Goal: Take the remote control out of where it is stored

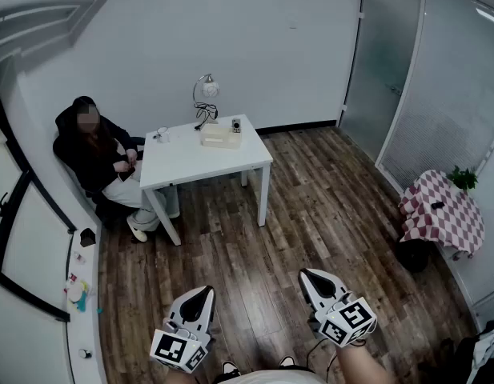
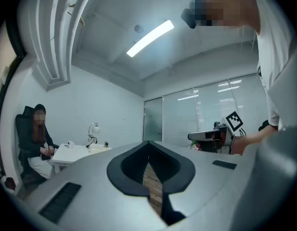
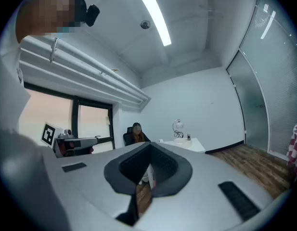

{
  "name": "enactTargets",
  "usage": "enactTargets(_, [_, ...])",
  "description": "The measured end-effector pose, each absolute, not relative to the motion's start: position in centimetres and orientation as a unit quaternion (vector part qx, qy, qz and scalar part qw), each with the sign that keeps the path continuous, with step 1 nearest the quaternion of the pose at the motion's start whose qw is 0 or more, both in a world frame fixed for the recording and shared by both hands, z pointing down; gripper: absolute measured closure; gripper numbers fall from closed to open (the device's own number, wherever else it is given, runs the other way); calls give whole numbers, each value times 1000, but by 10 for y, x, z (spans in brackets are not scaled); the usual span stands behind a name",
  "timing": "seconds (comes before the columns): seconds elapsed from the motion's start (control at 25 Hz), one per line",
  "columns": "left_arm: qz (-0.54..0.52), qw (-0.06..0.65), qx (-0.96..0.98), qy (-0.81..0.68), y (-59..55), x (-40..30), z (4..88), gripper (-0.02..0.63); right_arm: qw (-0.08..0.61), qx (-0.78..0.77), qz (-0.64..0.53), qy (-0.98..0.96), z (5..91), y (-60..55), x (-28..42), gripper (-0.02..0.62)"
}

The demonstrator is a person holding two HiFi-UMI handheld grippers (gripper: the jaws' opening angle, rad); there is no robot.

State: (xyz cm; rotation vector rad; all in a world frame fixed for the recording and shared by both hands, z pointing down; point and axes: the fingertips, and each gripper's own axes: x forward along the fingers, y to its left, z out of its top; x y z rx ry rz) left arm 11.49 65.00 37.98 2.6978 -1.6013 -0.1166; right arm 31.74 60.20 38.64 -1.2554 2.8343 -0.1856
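Tools: two are counted, the left tool (image 1: 202, 292) and the right tool (image 1: 309, 275), each with one marker cube at its rear.
Tool state: both sets of jaws are seen closed together, with nothing between them.
Other counts: one white bench (image 1: 182, 165), one pale box (image 1: 220, 138), one small dark item (image 1: 236, 125), one desk lamp (image 1: 206, 88), one seated person (image 1: 98, 154), one small table with a checked cloth (image 1: 443, 214).
Remote control: it cannot be made out at this range. The pale box is seen near the bench's far edge, with the small dark item just behind it. Both lie well apart from the tools, across the wooden floor (image 1: 311, 214).
Pose: both tools are held level and side by side, low in front of the wearer, with their noses pointed forward.
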Motion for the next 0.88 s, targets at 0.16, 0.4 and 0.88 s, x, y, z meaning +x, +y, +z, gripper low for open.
enactTargets(0.16, [-36,-1,858,-512,651,115,378,598,14,-403,-53,913,384,602,317,588])
enactTargets(0.4, [-31,-1,859,-512,654,107,381,598,13,-405,-51,913,385,603,309,588])
enactTargets(0.88, [-37,3,857,-514,662,84,384,598,25,-396,-102,912,397,604,287,588])
